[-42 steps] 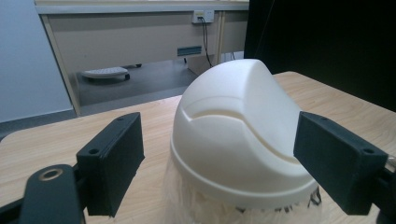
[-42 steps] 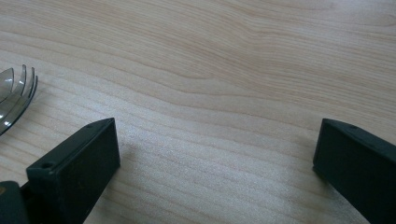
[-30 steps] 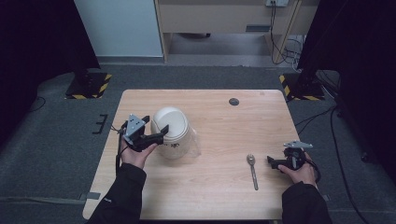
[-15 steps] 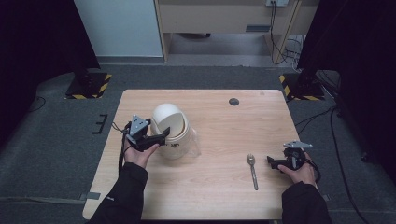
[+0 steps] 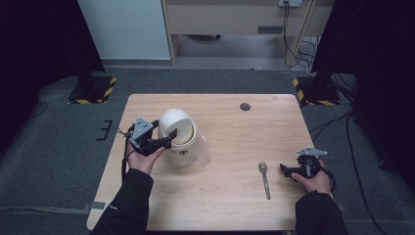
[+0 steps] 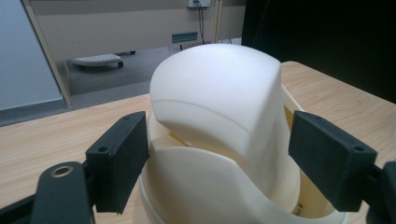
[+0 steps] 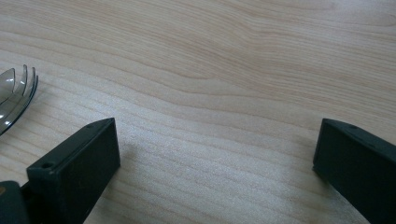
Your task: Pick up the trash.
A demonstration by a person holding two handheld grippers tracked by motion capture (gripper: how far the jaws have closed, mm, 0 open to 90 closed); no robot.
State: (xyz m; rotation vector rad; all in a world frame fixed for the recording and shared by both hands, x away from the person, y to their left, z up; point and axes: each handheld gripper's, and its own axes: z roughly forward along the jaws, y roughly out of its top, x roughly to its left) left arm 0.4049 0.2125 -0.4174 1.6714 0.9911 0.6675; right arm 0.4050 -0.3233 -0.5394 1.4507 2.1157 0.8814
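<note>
A white bowl-shaped container stands on the left half of the wooden table. Its white domed lid sits tilted in the mouth, and in the left gripper view the lid rises close in front. My left gripper reaches in from the left; its jaws have just been closing and flank the lid, with a thin gap showing at the right pad. My right gripper rests on the table at the right, open and empty. A grey plastic fork lies just left of it, its tines at the edge.
A clear plastic wrapper lies against the container's right side. A small black disc sits near the table's far edge. Bare wood spreads between the container and the fork. Dark floor surrounds the table.
The lid has gone from a rounded dome on the container to a clear tilt. My left gripper has edged a little toward it. The right gripper and fork have stayed put.
</note>
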